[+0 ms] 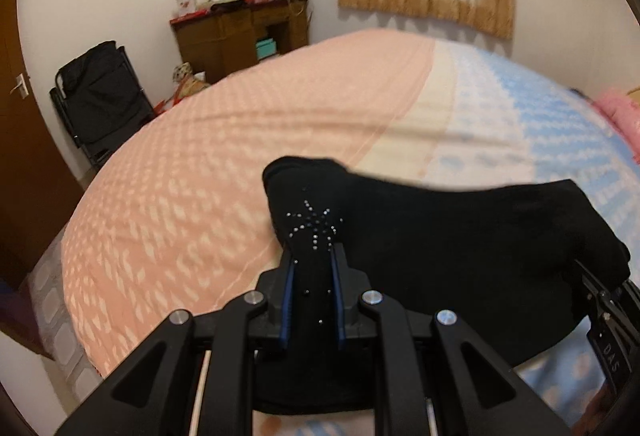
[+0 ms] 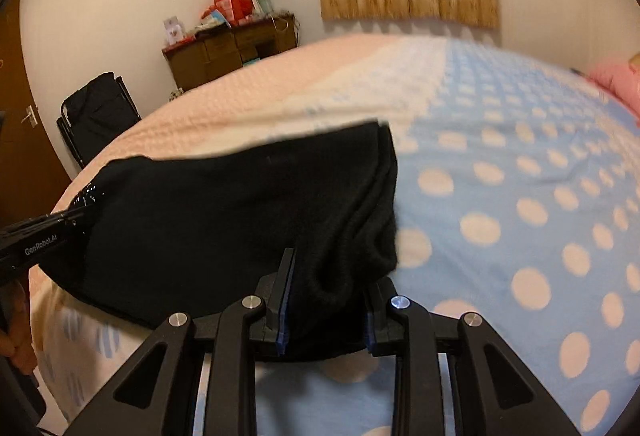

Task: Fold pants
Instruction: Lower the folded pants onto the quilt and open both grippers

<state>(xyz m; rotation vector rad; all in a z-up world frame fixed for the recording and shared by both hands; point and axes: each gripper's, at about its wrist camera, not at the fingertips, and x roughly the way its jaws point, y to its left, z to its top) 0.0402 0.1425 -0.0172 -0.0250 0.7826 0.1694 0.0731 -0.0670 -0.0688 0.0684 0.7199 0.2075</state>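
Black pants [image 1: 440,236] hang stretched between my two grippers, just above the bed [image 1: 200,176]. My left gripper [image 1: 314,256] is shut on one end, where a star of small rhinestones [image 1: 316,226] sits on the cloth. At the right edge of this view, my right gripper [image 1: 600,292] grips the other end. In the right wrist view, my right gripper [image 2: 330,268] is shut on a thick bunched fold of the pants [image 2: 220,216], which hides its right fingertip. My left gripper [image 2: 76,214] pinches the far left corner.
The bed cover is pink on the left and blue with pale dots [image 2: 520,216] on the right. A pink pillow [image 1: 620,116] lies at the far right. Beyond the bed stand a cluttered wooden desk [image 1: 240,32], a black folding chair [image 1: 100,96] and a brown door [image 1: 16,116]. A hand [image 2: 16,332] shows at lower left.
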